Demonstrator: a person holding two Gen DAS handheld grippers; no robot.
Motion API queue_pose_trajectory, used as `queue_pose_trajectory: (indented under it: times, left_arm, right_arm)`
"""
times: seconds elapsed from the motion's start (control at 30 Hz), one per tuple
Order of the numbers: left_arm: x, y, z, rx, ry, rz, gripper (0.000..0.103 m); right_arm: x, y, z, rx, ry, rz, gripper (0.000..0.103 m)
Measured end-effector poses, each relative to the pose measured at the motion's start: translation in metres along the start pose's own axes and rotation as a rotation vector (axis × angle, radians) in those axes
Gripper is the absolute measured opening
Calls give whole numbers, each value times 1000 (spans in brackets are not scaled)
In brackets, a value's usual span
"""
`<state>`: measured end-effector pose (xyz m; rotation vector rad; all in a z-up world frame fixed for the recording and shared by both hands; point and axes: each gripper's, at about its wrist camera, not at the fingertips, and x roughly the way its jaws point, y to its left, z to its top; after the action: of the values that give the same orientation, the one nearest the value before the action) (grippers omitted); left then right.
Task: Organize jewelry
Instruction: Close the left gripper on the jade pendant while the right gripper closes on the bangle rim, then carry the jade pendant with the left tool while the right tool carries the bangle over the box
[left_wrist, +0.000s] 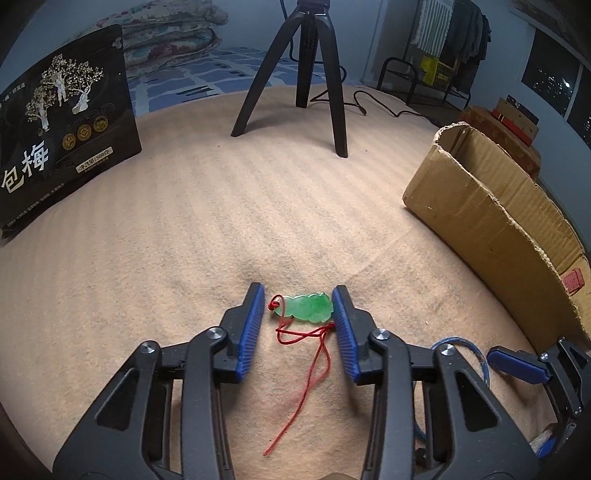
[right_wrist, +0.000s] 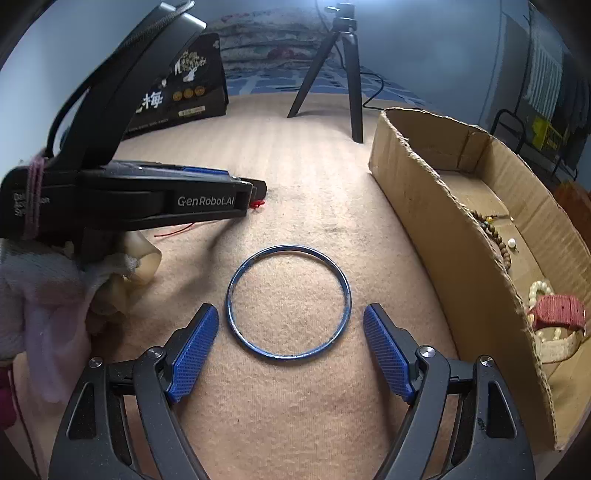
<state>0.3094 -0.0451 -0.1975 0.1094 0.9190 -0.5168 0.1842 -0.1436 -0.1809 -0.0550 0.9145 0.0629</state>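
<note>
Two blue pads of the left gripper (left_wrist: 298, 308) are sitting apart around the green jade pendant (left_wrist: 306, 308), right pad at its edge. Right gripper (right_wrist: 290, 325) is gaping beside the blue bangle (right_wrist: 288, 301), cardboard box (right_wrist: 443, 236) near.

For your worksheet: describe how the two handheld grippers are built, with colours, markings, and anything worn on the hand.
Both the left gripper and right gripper have black plastic frames, silver pivot screws and ribbed blue pads. The left one's side reads "GenRobot.AI" in white, with pink cord wound round its rear. The hand wears a pale fabric glove.
</note>
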Motion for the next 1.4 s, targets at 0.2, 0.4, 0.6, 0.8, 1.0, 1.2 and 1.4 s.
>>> queue_pose_trajectory:
  times: [0.2, 0.4, 0.6, 0.8, 1.0, 1.2, 1.4]
  left_arm:
    - [-1, -1, -2, 11, -4, 6, 33]
    - [-4, -3, -4, 17, -9, 8, 32]
    - [-8, -3, -5, 11, -8, 9, 32]
    - [-20, 3, -7, -28, -1, 11, 32]
    - [-46, 6, -5, -55, -23, 28, 32]
    - [-75, -1, -2, -55, -48, 46, 32]
    - [-104, -15, 2, -55, -79, 55, 32]
  right_arm:
    - [1, -1, 1, -3, 1, 9, 81]
    - [-1, -5, -1, 12, -12, 24, 69]
    - [-4, -4, -1, 9, -26, 28, 69]
    - [-16, -1, -4, -10, -41, 32, 69]
    - [-35, -4, -5, -16, -66, 41, 69]
    - [-57, -7, -6, -26, -91, 54, 69]
    - [-83, -18, -6, -34, -120, 68, 69]
